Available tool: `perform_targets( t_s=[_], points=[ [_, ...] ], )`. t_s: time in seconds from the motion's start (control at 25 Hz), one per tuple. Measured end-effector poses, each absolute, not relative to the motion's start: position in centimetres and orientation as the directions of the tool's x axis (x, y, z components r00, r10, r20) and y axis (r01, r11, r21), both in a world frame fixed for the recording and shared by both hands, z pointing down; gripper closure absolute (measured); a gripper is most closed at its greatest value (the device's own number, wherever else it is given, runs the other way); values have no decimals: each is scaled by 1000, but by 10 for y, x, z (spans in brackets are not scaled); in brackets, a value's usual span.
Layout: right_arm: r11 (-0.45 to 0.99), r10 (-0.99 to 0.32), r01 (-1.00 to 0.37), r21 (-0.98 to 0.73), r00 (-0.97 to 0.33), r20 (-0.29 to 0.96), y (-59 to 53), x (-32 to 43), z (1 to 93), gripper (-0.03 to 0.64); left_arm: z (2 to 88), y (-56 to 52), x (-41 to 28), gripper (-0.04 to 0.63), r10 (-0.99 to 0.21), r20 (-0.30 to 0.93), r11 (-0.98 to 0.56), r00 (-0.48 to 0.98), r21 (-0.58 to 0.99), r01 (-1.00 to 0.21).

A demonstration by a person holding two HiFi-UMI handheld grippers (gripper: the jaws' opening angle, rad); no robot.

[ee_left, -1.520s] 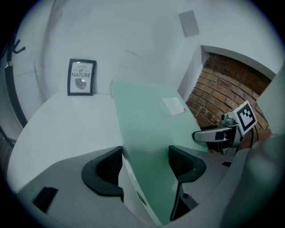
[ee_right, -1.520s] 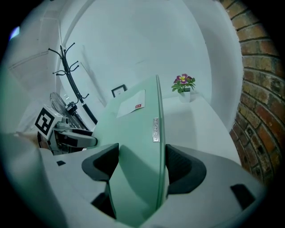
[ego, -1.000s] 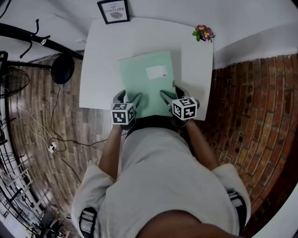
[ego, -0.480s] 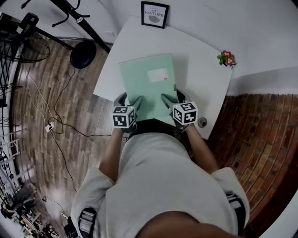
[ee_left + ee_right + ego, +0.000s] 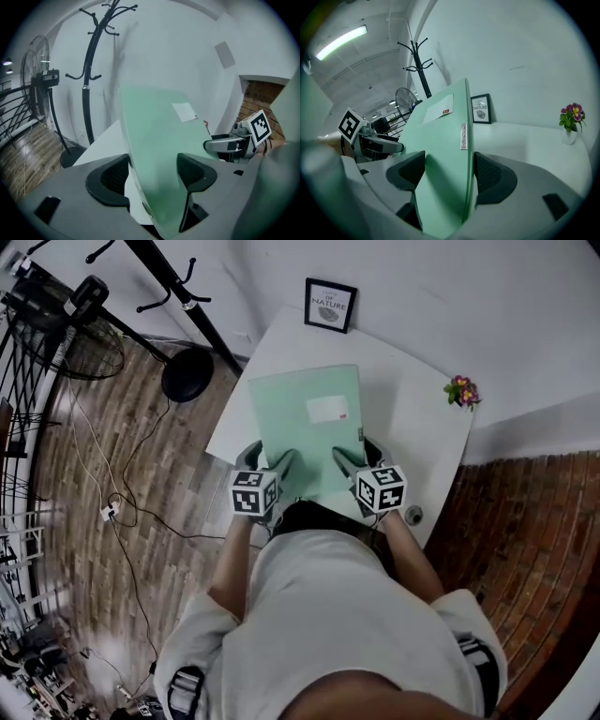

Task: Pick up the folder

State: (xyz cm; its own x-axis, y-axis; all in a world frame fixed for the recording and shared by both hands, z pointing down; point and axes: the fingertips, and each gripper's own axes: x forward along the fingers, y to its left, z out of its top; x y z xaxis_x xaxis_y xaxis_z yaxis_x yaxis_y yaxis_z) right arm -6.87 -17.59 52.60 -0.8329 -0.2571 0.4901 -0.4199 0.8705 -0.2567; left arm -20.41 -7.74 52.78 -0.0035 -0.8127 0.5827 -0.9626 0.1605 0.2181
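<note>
The light green folder [image 5: 305, 418] with a white label is held tilted above the white table [image 5: 427, 432], its near edge toward me. My left gripper [image 5: 269, 468] is shut on the folder's near left corner. My right gripper [image 5: 351, 461] is shut on the near right corner at the spine. In the left gripper view the folder [image 5: 159, 145] fills the gap of the left gripper [image 5: 152, 176], and the right gripper [image 5: 233, 143] shows beyond it. In the right gripper view the thick spine of the folder [image 5: 445, 140] sits between the pads of the right gripper [image 5: 447, 171].
A framed picture [image 5: 330, 304] leans on the wall at the table's back. A small flower pot [image 5: 461, 391] stands at the back right. A small round fitting [image 5: 412, 514] sits near the table's front right. A coat stand base [image 5: 187, 374] and a fan [image 5: 52, 320] stand on the floor to the left.
Both grippers have risen with the folder between them, and it now stands steeper over the table. The head view has shifted, so the table sits further right.
</note>
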Motion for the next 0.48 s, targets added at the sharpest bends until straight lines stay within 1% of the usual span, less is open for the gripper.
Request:
perform_targets(
  t_s=[0.16, 0.48],
  points=[
    [851, -319, -465, -243, -827, 463, -183, -55, 507, 291, 506, -93, -196, 256, -834, 551, 108, 18, 197, -974],
    [767, -473, -604, -216, -760, 445, -201, -4, 489, 291, 491, -139, -159, 256, -831, 531, -68, 163, 193, -979]
  ],
)
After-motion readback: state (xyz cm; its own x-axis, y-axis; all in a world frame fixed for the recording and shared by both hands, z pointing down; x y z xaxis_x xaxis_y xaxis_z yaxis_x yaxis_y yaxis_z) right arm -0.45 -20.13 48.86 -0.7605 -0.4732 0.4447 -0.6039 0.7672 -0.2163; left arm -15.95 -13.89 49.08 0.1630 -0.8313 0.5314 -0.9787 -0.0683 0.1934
